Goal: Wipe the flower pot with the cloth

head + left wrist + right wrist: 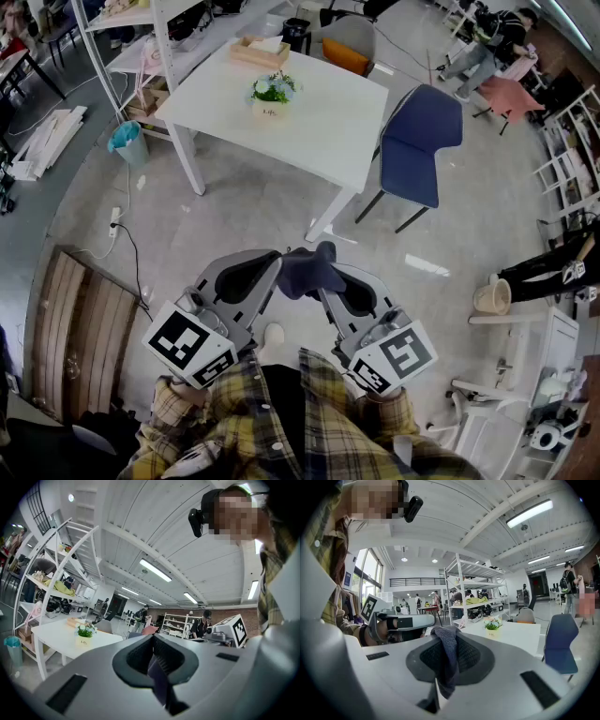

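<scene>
Fingers (471,656) on my left gripper (274,272) and right gripper (326,281) both pinch the cloth (305,267), ready for wiping I guess, flower pot (270,105) well off on the white table (328,127).

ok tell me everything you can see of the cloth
The cloth is a dark blue-grey fabric with a knitted, ribbed look, crumpled into a soft bunch. It is held in the air above the grey floor, well short of the white table. The left gripper is shut on one fold. The right gripper is shut on another, which drapes over its jaws. Nothing else touches it.
</scene>
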A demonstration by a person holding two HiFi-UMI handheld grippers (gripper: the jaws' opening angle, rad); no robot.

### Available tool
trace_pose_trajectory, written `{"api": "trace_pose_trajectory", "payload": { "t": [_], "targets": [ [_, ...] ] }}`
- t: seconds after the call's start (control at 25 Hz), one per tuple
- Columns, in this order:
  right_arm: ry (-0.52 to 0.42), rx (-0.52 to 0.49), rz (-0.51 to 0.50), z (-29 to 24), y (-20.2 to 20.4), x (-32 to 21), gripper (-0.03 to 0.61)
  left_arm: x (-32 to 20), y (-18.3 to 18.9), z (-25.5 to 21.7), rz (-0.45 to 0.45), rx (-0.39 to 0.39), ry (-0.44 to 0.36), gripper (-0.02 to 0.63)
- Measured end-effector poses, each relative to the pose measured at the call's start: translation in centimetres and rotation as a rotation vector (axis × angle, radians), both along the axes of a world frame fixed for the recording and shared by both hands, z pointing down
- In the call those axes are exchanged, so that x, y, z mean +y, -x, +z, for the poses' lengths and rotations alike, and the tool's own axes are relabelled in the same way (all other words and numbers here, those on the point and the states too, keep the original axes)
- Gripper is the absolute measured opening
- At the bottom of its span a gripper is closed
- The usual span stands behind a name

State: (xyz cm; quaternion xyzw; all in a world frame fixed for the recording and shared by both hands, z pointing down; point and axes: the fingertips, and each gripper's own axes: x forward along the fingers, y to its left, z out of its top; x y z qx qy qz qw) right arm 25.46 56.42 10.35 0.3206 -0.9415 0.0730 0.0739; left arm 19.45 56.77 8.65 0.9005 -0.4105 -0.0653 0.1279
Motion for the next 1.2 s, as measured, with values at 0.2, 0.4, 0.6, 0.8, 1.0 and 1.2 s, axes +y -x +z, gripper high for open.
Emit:
{"api": "trace_pose_trajectory", "payload": {
  "t": [0.2, 0.4, 0.6, 0.8, 1.0, 1.2],
  "targets": [
    [0.006, 0.005, -0.012, 0.5, -1.0, -0.3, 0.015, 0.1, -1.0, 0.4, -0.015, -0.018, 0.004, 0.009],
    [0.014, -0.007, -0.030, 0.7, -2.5, 0.4, 0.015, 0.9, -2.3, 0.3, -0.036, -0.025, 0.000, 0.009],
    [0.022, -0.022, -0.047, 1.0, -3.1, 0.5, 0.015, 1.3, -3.1, 0.5, -0.055, -0.036, 0.002, 0.009],
    [0.040, -0.016, -0.048, 2.0, -2.4, -0.9, 0.015, 0.0, -2.4, 1.5, -0.059, -0.031, 0.017, 0.009],
    [0.047, -0.002, -0.033, 2.4, -1.2, -3.3, 0.015, -2.7, -0.9, 2.1, -0.054, -0.022, 0.024, 0.009],
    [0.048, 0.011, 0.002, 2.1, 1.4, -7.8, 0.015, -7.5, 1.8, 2.0, -0.029, -0.019, 0.024, 0.009]
  ]
}}
